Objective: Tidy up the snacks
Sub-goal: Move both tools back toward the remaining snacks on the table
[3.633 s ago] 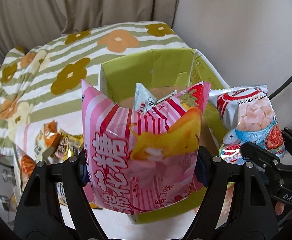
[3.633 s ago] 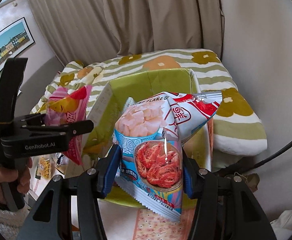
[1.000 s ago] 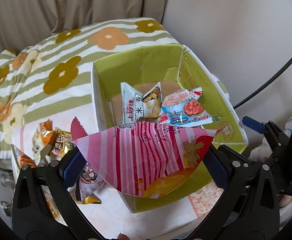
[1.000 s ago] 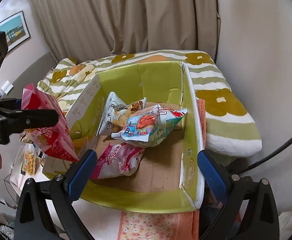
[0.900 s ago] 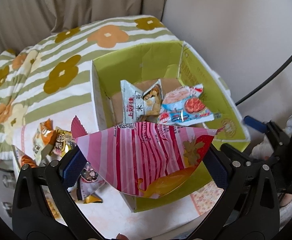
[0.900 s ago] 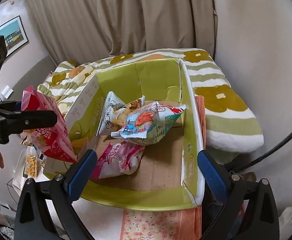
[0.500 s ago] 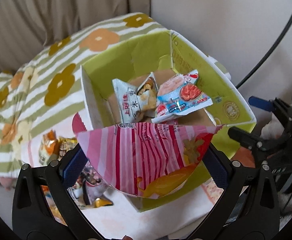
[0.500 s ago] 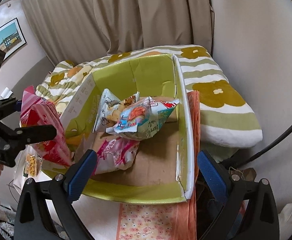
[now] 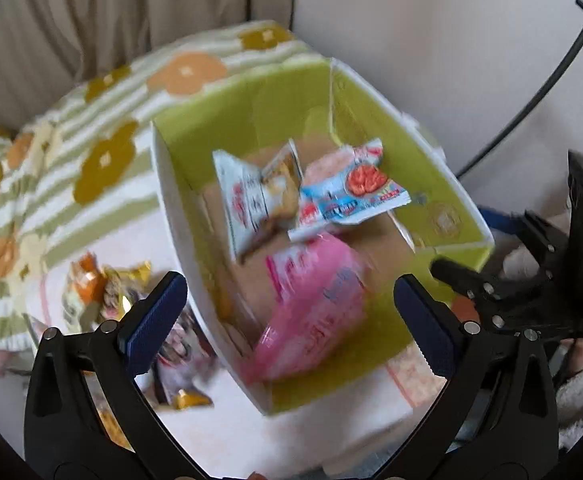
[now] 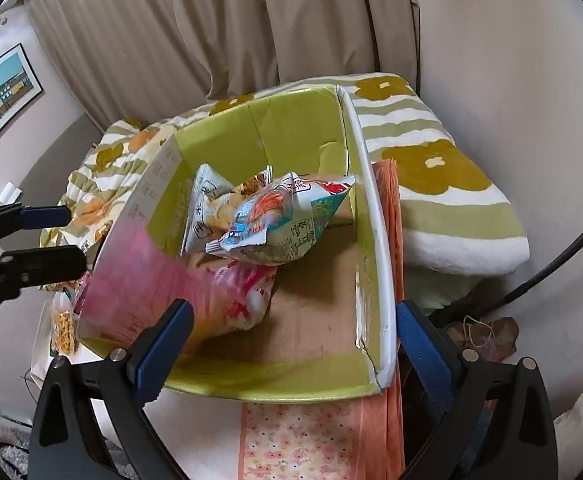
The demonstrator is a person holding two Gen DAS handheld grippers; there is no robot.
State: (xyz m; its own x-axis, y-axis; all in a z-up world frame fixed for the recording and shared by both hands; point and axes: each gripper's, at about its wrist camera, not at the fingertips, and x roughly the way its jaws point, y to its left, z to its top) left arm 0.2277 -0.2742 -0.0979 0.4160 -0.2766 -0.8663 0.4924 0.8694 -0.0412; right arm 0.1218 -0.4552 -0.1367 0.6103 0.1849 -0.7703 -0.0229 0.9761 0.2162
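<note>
Gaping wide with nothing between its blue pads, the left gripper (image 9: 289, 300) is hanging over the near left corner of the box (image 9: 443, 176). Just beyond the jaws, at about 12 o'clock, the pink bag (image 9: 315, 304) is showing as a blur inside the box, against its left wall; whether it is lying settled or tumbling cannot be told. Farther off at 12 o'clock, the white bag (image 9: 251, 196) is leaning upright, and the shrimp bag (image 9: 351, 196) is lying across it and touching it at 1 o'clock. Outside the box, at 9 to 10 o'clock, loose snacks (image 9: 103, 288) are lying on the cloth, with the flowered blanket (image 9: 103, 160) spreading beyond them at 11 o'clock.

Standing equally spread and empty, the right gripper (image 10: 291, 340) is hovering at the near edge of the box (image 10: 367, 208). The pink bag (image 10: 195, 292) is smearing across the left wall at 10 to 11 o'clock of these jaws. The shrimp bag (image 10: 287, 220) is resting on the white bag (image 10: 207, 196) at 12 o'clock. The left gripper (image 10: 47, 236) is showing at 9 o'clock, outside the box's left wall, fingers apart. An orange mat (image 10: 303, 436) is lying under the box at 6 o'clock, and curtains (image 10: 251, 24) are hanging behind
</note>
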